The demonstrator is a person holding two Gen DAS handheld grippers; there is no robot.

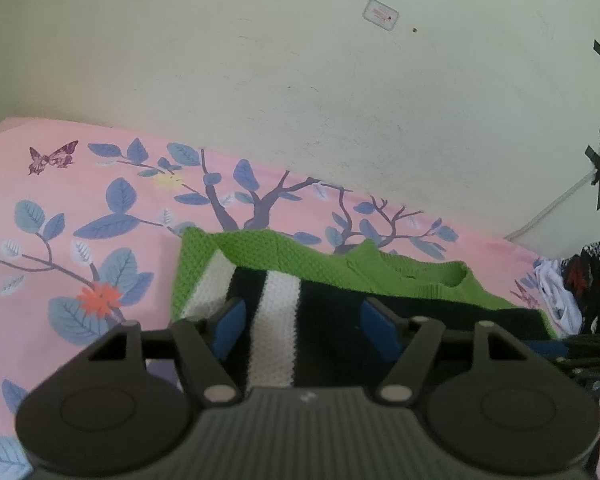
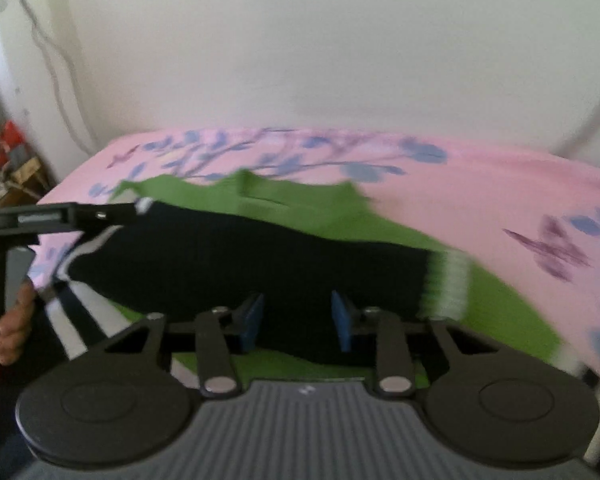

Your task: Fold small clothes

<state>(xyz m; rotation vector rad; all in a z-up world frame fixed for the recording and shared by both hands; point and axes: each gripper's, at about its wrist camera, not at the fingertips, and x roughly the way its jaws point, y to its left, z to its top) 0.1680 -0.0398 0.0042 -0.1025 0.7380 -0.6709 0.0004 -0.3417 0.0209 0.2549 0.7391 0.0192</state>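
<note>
A green knit sweater point(image 1: 284, 252) with black and white stripes lies on the bed point(image 1: 80, 208), both the left tongs point(image 1: 300, 326) and right tongs point(image 2: 298, 320) gaping over it, gripping nothing.

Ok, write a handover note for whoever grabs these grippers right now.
Left gripper: open above the green sweater, gripping nothing.
Right gripper: jaws narrowly apart over the black sleeve; no grip visible, and the picture is blurred.
Things: the sweater lies on the pink bedsheet, with the sleeve across its body.
Done: that sleeve looks folded in.
Left: finish the fold; a heap of cloth lies nearby.
</note>
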